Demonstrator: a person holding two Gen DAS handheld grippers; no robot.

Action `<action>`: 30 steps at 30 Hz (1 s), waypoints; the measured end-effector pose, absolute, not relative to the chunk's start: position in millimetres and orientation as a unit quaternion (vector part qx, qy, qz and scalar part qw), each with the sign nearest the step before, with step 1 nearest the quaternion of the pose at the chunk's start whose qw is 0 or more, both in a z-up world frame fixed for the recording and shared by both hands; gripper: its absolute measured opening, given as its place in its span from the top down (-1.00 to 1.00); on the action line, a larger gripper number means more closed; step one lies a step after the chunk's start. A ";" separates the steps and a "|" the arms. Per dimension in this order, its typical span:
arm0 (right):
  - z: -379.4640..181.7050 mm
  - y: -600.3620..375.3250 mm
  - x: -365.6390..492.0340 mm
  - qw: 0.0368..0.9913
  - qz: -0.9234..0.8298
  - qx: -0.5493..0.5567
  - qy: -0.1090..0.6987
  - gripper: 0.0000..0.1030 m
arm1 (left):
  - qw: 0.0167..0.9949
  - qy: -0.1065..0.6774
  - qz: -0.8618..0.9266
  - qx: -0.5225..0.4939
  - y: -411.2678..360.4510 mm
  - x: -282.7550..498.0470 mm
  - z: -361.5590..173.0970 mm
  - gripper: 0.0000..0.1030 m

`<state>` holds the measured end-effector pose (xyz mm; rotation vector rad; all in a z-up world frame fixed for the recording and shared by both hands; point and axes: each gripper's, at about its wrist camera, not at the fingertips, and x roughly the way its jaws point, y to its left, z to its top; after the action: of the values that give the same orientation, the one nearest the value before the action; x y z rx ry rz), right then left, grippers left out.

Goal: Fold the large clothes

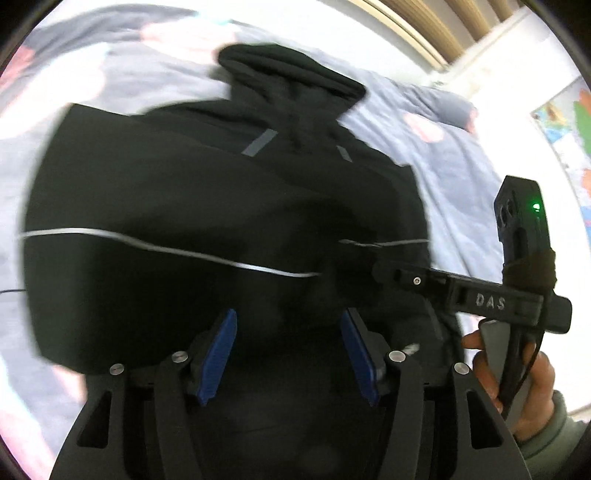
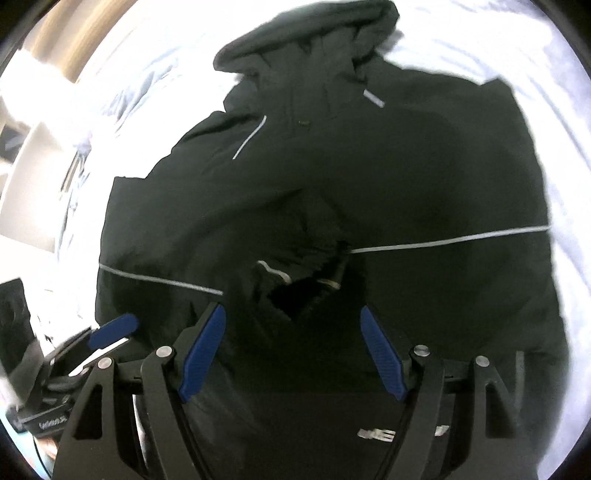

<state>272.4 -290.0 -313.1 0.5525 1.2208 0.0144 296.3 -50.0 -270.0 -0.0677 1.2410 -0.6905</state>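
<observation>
A large black hooded jacket (image 1: 177,192) with thin grey reflective stripes lies spread on a bed, hood at the far end. It also fills the right wrist view (image 2: 369,177). My left gripper (image 1: 288,321) hovers over the jacket's lower part, blue pads wide apart, nothing between them. My right gripper (image 2: 293,317) is also open and empty above the lower middle of the jacket. The right gripper's body shows at the right in the left wrist view (image 1: 517,266), held by a hand. A blue pad of the left gripper shows at lower left in the right wrist view (image 2: 112,330).
The bed has a pale grey-blue patterned cover (image 1: 443,147), seen very bright in the right wrist view (image 2: 554,110). A wooden headboard or wall panel (image 1: 436,29) runs along the far side. A colourful poster (image 1: 569,122) hangs at the right.
</observation>
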 end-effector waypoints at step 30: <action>-310.3 -411.2 255.7 0.817 -0.135 0.169 0.535 0.53 | 0.796 0.564 -0.215 0.042 -87.1 383.8 -308.6 -0.17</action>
<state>255.7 -411.2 -310.3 0.3607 1.1396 -0.2879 383.8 -87.1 -308.6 0.0895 1.2110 -0.4621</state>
